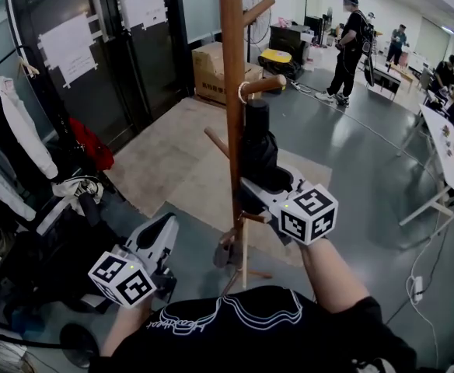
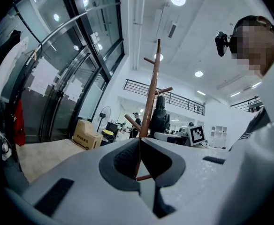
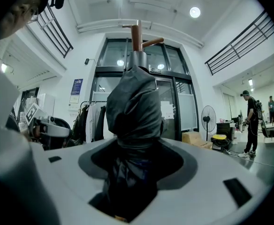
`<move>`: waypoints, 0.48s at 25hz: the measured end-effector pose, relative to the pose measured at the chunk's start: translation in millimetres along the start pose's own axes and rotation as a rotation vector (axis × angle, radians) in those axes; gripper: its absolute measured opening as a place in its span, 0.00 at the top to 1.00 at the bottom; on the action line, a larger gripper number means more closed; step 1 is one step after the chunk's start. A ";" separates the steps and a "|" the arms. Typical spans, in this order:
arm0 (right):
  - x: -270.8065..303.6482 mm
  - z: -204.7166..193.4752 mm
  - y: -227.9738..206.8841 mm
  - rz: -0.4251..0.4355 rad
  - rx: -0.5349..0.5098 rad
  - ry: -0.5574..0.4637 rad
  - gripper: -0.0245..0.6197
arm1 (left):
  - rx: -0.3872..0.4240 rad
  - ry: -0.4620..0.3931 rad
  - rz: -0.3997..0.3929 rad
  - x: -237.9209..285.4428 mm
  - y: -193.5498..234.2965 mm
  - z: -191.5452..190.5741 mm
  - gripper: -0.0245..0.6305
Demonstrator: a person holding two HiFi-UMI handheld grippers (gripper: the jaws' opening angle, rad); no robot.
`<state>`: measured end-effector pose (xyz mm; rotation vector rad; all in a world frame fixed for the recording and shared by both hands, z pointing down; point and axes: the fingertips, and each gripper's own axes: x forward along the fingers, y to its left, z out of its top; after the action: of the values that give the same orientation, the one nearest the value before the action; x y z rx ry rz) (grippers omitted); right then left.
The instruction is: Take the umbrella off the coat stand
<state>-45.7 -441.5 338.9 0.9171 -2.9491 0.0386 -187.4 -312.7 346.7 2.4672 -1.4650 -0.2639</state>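
On a short peg (image 1: 264, 85) of the wooden coat stand (image 1: 232, 92), a folded black umbrella (image 1: 258, 150) hangs by a pale loop (image 1: 242, 92), close against the right side of the pole. The right gripper (image 1: 252, 191) points level at it, and its jaws are closed on the umbrella's lower half. In the right gripper view the dark, crumpled fabric fills the gap between the pads and bulges out above them. The umbrella's grey handle end stands upright in front of the pole's top.

Down at the lower left of the head view, the left gripper (image 1: 163, 228) is held well apart from the stand. Its jaws are together with nothing between them. In its own view the tips meet in front of the pole's lower part, with the stand and umbrella further off.

Beyond the stand, a pale mat (image 1: 172, 162) lies on the grey floor beside a cardboard box (image 1: 211, 68), and a standing fan (image 1: 256, 10) is behind it. Garments hang on a rack (image 1: 13, 130) by the glass wall at the left. A person in black (image 1: 347, 49) stands further back in the room.
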 end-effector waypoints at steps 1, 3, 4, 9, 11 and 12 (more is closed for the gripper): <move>-1.3 0.9 -0.4 0.000 0.002 -0.007 0.57 | 0.000 -0.001 0.000 0.9 0.0 -0.9 0.95; -4.8 4.9 -1.0 0.000 0.008 -0.023 0.57 | 0.000 -0.001 0.000 2.1 -1.2 -2.0 0.95; -6.7 8.0 -1.1 0.001 0.009 -0.032 0.57 | 0.000 -0.002 0.000 2.6 -1.9 -1.9 0.95; -15.1 24.8 -1.3 -0.009 -0.005 -0.067 0.57 | -0.001 -0.009 0.001 2.0 -2.1 0.7 0.95; -18.8 29.2 -0.1 -0.013 -0.007 -0.078 0.57 | -0.001 -0.013 0.002 0.0 -2.1 1.6 0.95; -21.0 31.4 0.6 -0.014 -0.007 -0.083 0.57 | -0.001 -0.014 0.001 -0.9 -2.6 2.0 0.95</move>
<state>-30.2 -430.4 306.4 0.9607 -3.0163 -0.0107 -186.2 -311.0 344.1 2.4686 -1.4715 -0.2814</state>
